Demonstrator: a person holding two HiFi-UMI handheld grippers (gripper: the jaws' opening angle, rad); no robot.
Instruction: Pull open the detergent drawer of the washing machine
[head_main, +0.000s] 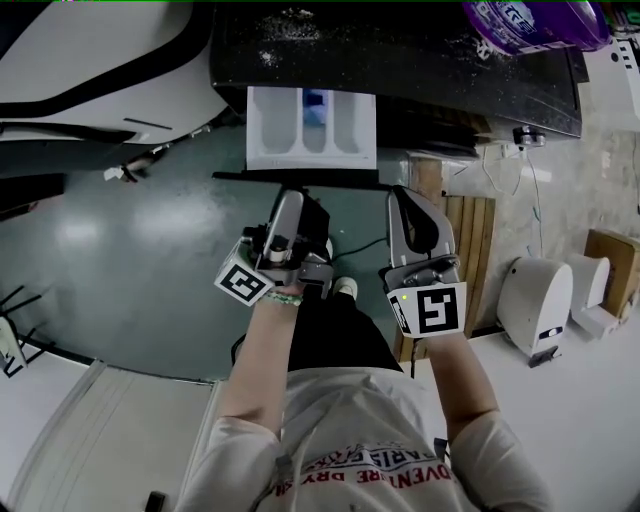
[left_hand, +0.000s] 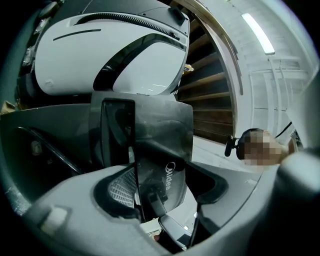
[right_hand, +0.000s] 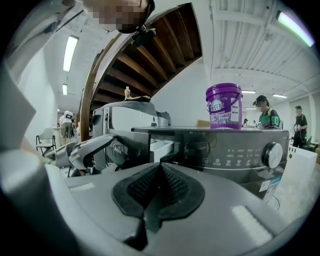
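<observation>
Pinching the detergent drawer (head_main: 310, 128) by its dark front panel (left_hand: 150, 135), the left gripper (left_hand: 165, 192) holds the best spot on a light, stiff, slick plastic tray projecting ahead, while the right gripper (right_hand: 159, 192) sits pressed together, empty, just beside.

Passage before the black washing machine (head_main: 400, 60) is blocked by its extended white plastic drawer (head_main: 300, 135); the leftward green floor (head_main: 130, 250) is left open.

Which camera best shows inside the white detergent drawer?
The head view: it looks down into the white plastic detergent drawer and its compartments. The right gripper view shows only its side; the left gripper view, its dark front.
</observation>
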